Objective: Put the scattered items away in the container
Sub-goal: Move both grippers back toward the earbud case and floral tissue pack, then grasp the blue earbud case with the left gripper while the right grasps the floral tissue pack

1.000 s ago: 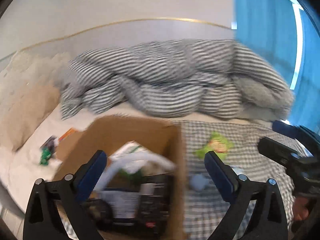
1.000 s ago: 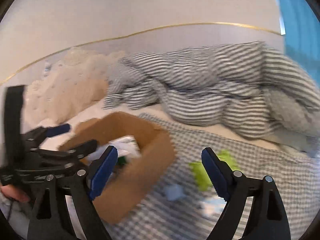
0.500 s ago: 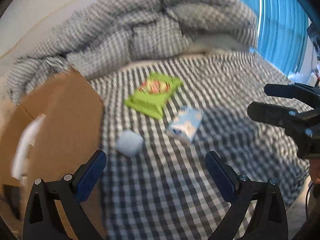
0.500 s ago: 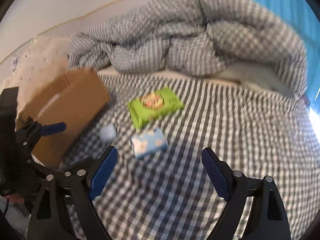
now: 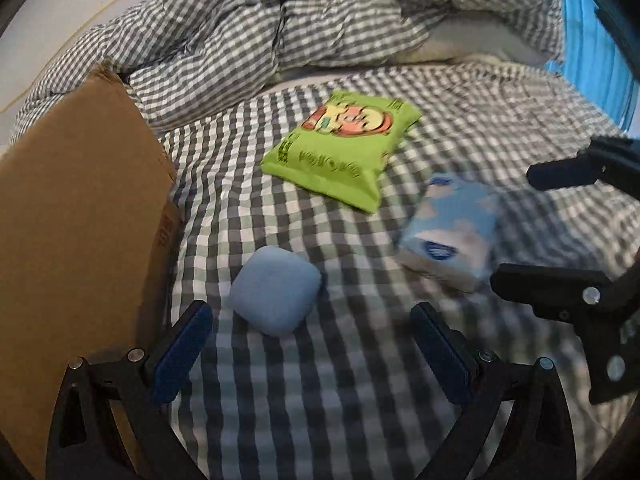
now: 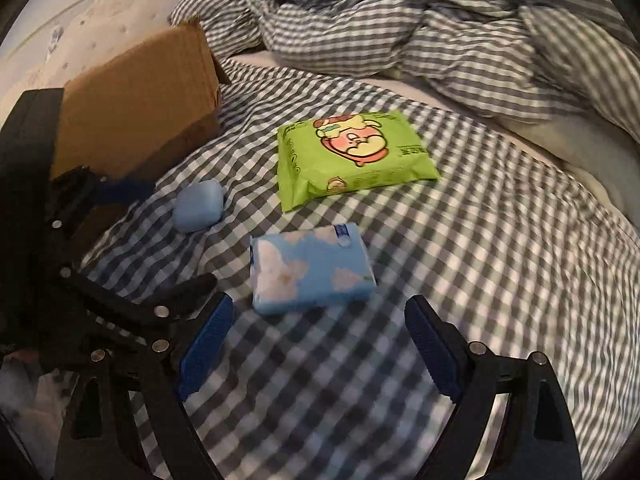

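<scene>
Three items left on the bed: green pack [image 6: 352, 156], blue tissue pack [image 6: 310, 270], small blue case [image 5: 276, 290]; cardboard box [image 5: 76, 216] waits, both left gripper [image 5: 312, 354] and right gripper [image 6: 318, 346] spread apart, empty.

cardboard box [image 5: 76, 216] interior hidden; tissue pack [image 5: 452, 232] print blurred, probably motion.

green pack [image 6: 352, 160] flat | blue tissue pack [image 6: 312, 270] flat | pale-blue case [image 6: 199, 206] near cardboard box [image 6: 136, 108]

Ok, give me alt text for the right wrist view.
Open right gripper hovers over a checked bedsheet, nearest a blue tissue pack. Beyond lie a green packet, a blue case and a cardboard box.
</scene>
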A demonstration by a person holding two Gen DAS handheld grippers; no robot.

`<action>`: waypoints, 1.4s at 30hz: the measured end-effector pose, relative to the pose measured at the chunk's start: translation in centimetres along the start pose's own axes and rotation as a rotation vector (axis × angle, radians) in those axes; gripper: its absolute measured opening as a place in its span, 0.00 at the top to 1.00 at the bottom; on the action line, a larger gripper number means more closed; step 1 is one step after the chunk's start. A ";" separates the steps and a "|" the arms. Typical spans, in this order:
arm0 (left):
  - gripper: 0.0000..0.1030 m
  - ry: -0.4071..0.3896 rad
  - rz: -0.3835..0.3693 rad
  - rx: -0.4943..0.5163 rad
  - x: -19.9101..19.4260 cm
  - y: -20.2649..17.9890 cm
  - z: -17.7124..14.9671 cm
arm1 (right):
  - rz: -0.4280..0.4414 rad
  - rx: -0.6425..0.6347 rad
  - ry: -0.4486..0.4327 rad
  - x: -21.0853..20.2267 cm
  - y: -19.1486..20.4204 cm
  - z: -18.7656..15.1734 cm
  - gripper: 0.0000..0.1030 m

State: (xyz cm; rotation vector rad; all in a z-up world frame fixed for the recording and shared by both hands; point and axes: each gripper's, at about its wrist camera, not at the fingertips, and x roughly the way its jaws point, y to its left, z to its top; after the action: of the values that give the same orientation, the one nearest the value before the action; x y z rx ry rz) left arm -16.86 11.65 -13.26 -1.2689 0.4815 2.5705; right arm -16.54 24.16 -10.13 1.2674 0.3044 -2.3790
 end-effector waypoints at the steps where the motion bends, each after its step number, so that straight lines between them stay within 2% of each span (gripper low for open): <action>1: 0.01 0.000 -0.007 0.006 0.3 0.0 0.1 | -0.004 -0.021 0.009 0.5 0.2 0.2 0.15; 4: 0.00 0.010 0.000 0.025 1.5 0.0 0.0 | -0.010 -0.064 0.042 2.4 0.7 0.5 0.15; 6: 0.00 0.008 -0.008 0.019 2.0 0.4 0.0 | 0.026 -0.047 0.060 3.4 0.3 0.8 0.11; 8: 0.00 0.013 -0.039 0.004 2.5 0.7 0.1 | 0.052 -0.014 0.065 4.2 -0.5 1.0 0.06; 11: 0.03 0.036 -0.106 -0.036 3.1 1.5 0.0 | 0.047 0.016 0.062 4.8 -0.9 1.2 0.06; 12: 0.08 0.039 -0.133 -0.049 3.1 1.8 -0.1 | 0.046 0.017 0.057 4.7 -0.8 1.4 0.06; 13: 0.12 0.035 -0.153 -0.059 2.9 2.0 -0.1 | 0.046 0.018 0.053 4.5 -0.8 1.5 0.14; 14: 0.21 0.030 -0.171 -0.072 2.6 2.2 -0.2 | 0.033 0.013 0.051 4.3 -0.7 1.4 0.25; 15: 0.36 0.026 -0.182 -0.082 2.4 2.3 -0.3 | 0.008 0.006 0.046 4.0 -0.6 1.3 0.30; 17: 0.52 0.020 -0.207 -0.096 1.7 2.4 -0.4 | -0.014 0.018 0.033 3.2 -0.7 1.0 0.30; 24: 0.54 0.010 -0.181 -0.081 0.4 1.5 -0.3 | -0.022 0.143 -0.086 -2.9 -3.0 -0.8 0.30; 25: 0.72 0.005 -0.170 -0.073 -0.1 1.3 -0.3 | -0.028 0.147 -0.094 -3.6 -3.0 -0.9 0.30; 26: 0.97 0.003 -0.165 -0.064 -0.7 1.0 -0.1 | -0.040 0.148 -0.103 -4.5 -3.0 -1.1 0.30; 30: 0.97 0.002 -0.176 -0.042 -2.7 -0.2 0.7 | -0.065 0.150 -0.138 -6.9 -2.7 -1.1 0.30; 32: 0.97 0.001 -0.149 -0.021 -2.6 -0.6 0.8 | -0.074 0.155 -0.147 -7.9 -2.6 -1.3 0.30; 35: 0.95 0.010 -0.147 0.007 -1.4 -0.9 0.7 | -0.076 0.166 -0.163 -8.9 -2.6 -1.8 0.30; 37: 0.87 0.006 -0.162 0.026 -0.9 -1.0 0.7 | -0.073 0.174 -0.169 -9.4 -2.5 -2.4 0.30; 38: 0.75 0.001 -0.173 0.032 -0.7 -1.2 0.7 | -0.068 0.178 -0.168 -9.5 -2.6 -2.7 0.30; 39: 0.52 -0.004 -0.177 0.030 -0.5 -1.3 0.8 | -0.063 0.183 -0.167 -9.5 -2.6 -3.0 0.30; 40: 0.41 -0.010 -0.177 0.022 -0.3 -1.4 1.1 | -0.060 0.186 -0.165 -9.5 -2.7 -3.3 0.30; 41: 0.34 -0.020 -0.176 0.009 0.0 -1.4 1.4 | -0.057 0.191 -0.162 -9.5 -2.8 -3.5 0.30; 42: 0.34 -0.028 -0.184 -0.010 0.3 -1.3 1.8 | -0.056 0.194 -0.159 -9.4 -2.9 -3.6 0.30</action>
State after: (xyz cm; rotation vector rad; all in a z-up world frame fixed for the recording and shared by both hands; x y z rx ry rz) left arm -17.87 13.53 -12.71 -1.2180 0.3293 2.4367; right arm -10.63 30.55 -4.38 1.1553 0.0620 -2.5909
